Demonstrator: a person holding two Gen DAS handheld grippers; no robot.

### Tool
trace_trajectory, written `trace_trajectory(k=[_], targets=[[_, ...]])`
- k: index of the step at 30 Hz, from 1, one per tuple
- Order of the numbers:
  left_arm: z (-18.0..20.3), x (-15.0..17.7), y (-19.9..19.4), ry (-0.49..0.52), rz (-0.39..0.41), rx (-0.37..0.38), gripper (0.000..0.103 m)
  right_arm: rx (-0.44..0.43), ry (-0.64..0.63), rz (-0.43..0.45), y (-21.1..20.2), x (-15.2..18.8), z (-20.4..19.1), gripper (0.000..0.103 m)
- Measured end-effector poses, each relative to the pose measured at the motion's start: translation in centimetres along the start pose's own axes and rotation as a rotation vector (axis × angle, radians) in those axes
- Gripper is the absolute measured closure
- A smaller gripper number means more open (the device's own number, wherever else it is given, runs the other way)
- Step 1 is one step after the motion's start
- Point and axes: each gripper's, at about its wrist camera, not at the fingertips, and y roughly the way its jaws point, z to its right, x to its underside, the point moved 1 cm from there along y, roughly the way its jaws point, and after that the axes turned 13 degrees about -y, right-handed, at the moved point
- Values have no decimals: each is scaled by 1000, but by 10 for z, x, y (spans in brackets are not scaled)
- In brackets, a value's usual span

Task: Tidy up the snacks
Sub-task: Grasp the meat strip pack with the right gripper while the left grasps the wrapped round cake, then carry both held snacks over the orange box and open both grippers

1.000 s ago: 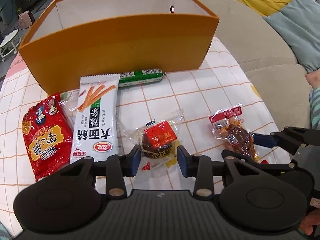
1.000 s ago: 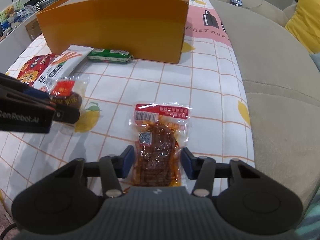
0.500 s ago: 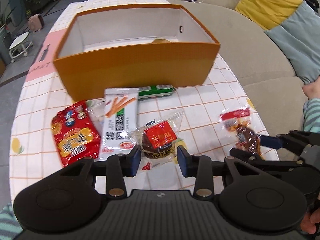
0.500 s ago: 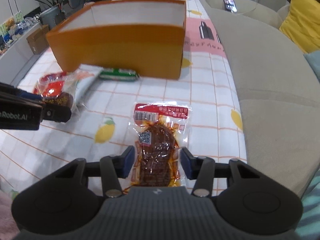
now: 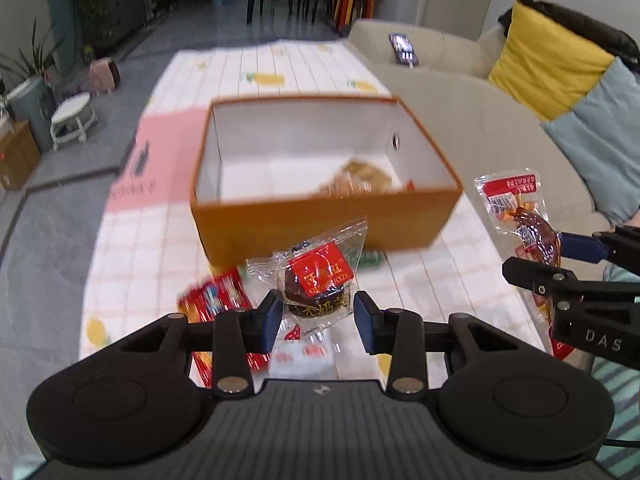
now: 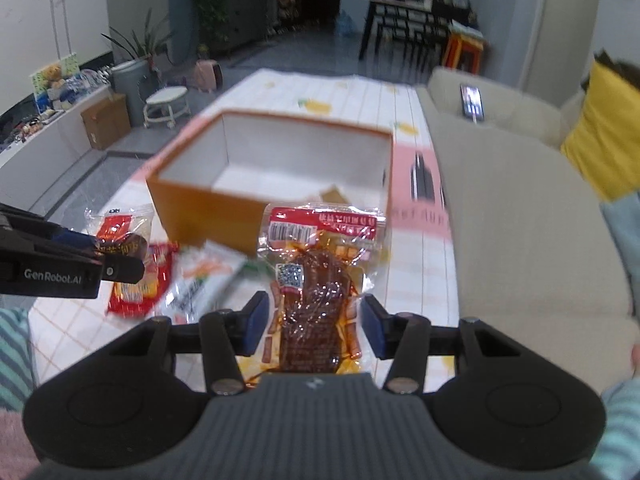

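Left wrist view: left gripper clamped on a clear-wrapped dark snack with red label, blue pads pinching the wrapper from both sides, packet held clear of the tablecloth, just in front of the orange box near wall. Right gripper shows at the right of the box, holding a clear packet of brown meat snack with a red header, packet standing upright level with the box's right corner.

Right wrist view: right gripper closed on the meat snack, pads at its lower half, header end pointing at the box. Left gripper to the left of the box.

Box is open-topped, white inside, a yellowish packet lying at its right side on the floor of it. On the cloth in front of the box: red packet, white packet with orange sticks print, green packet against the near wall, mostly hidden. Background blurred. Beige sofa right of the box, phone on it.
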Motion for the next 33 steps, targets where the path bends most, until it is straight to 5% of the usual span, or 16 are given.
trace_trajectory(k=[10, 16, 33], targets=[[-6, -72, 9, 6, 53, 21, 59, -61, -14, 84, 20, -84, 24, 55], [-3, -108, 36, 58, 47, 4, 60, -121, 4, 56, 62, -124, 33, 54], [-20, -141, 175, 161, -222, -56, 59, -267, 106, -217, 239, -145, 50, 54]])
